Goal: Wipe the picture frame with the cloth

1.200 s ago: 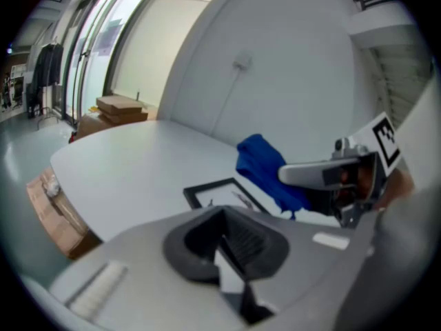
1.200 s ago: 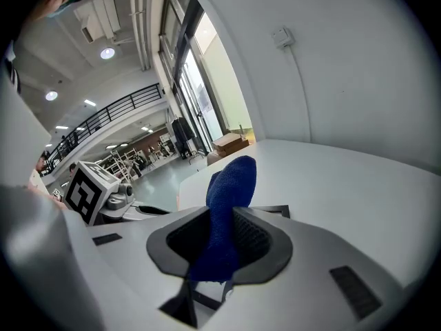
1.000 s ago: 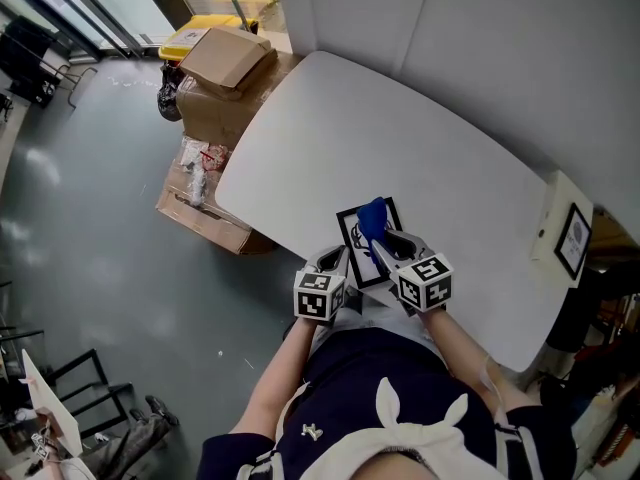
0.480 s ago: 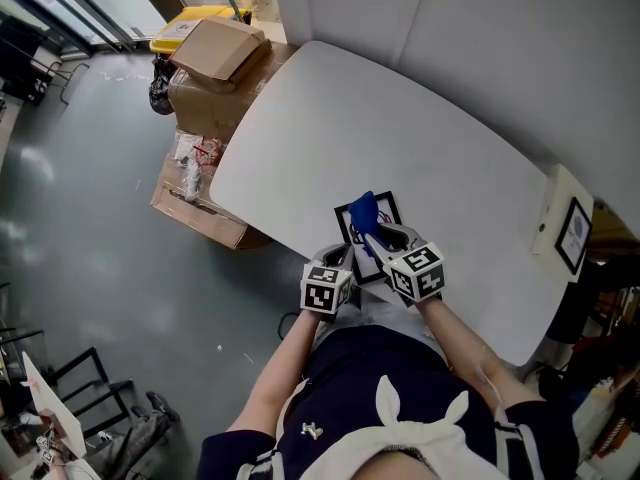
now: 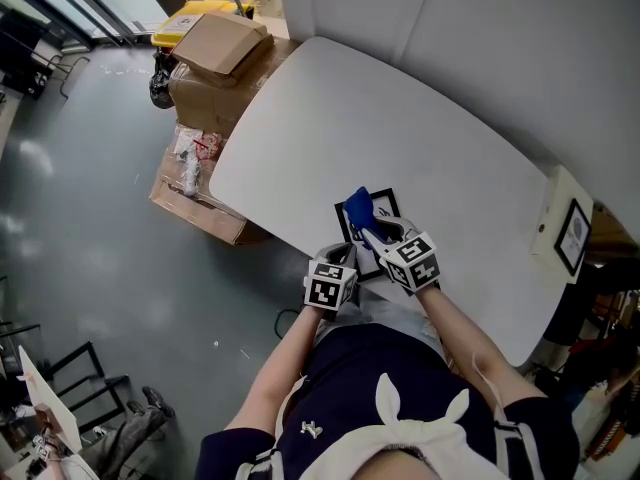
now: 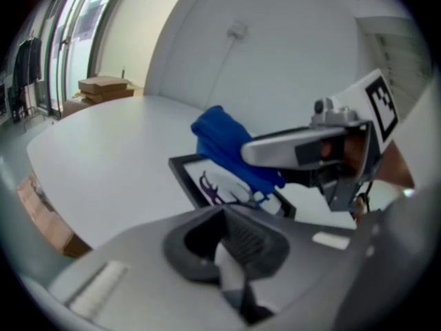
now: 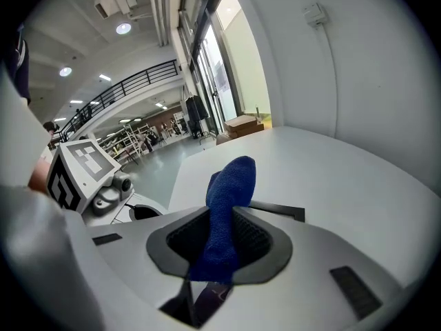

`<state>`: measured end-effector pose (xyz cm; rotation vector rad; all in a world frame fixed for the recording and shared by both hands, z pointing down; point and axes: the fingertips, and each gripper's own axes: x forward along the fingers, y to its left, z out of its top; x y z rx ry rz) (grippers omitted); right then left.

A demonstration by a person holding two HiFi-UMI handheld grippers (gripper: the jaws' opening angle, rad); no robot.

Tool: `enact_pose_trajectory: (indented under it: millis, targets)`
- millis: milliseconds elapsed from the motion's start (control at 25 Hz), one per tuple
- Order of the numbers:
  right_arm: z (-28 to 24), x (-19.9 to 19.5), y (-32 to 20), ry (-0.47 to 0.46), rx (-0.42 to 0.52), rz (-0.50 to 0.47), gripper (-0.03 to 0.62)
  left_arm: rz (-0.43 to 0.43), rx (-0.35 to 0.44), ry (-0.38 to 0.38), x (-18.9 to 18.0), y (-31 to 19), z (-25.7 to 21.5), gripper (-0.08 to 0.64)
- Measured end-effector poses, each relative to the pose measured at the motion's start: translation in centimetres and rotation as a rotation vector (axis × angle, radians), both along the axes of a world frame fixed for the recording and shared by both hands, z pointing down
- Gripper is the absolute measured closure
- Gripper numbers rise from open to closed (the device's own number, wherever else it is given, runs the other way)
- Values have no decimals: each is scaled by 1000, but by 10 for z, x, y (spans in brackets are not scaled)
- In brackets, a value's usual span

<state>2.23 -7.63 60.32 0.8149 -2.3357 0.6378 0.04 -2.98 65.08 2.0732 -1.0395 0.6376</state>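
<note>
A black picture frame [image 5: 350, 240] with a white print lies flat near the front edge of the white table [image 5: 400, 128]. My right gripper [image 5: 378, 230] is shut on a blue cloth [image 5: 358, 208], which rests over the frame's far left part. In the right gripper view the cloth [image 7: 231, 185] stands up between the pads, with a frame edge [image 7: 279, 211] behind it. My left gripper [image 5: 337, 261] sits at the frame's near left edge, shut on a pale strip of it [image 6: 231, 267]. The left gripper view shows the cloth [image 6: 220, 143] on the frame [image 6: 189, 174].
Cardboard boxes [image 5: 215, 58] and a yellow bin [image 5: 195, 18] stand on the floor beyond the table's left corner. A small upright framed sign [image 5: 570, 236] sits at the table's right edge. A grey wall panel [image 5: 480, 38] runs behind the table.
The right gripper has carried the blue cloth a little to the left across the frame. The left gripper has stayed at the frame's near edge.
</note>
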Motion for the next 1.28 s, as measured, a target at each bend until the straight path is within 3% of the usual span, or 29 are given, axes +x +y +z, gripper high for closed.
enact_pose_trajectory:
  millis: [480,840,1280]
  targets:
    - [19,-12,0,47,-7,-82,503,21,3,-37,2,1,1,557]
    - [30,-24,-5,73,-6,-141,503,27,51,-84,1,0,2,557]
    - [48,-33,2,164,5,-258,503,8,64,-93,0,1,1,557]
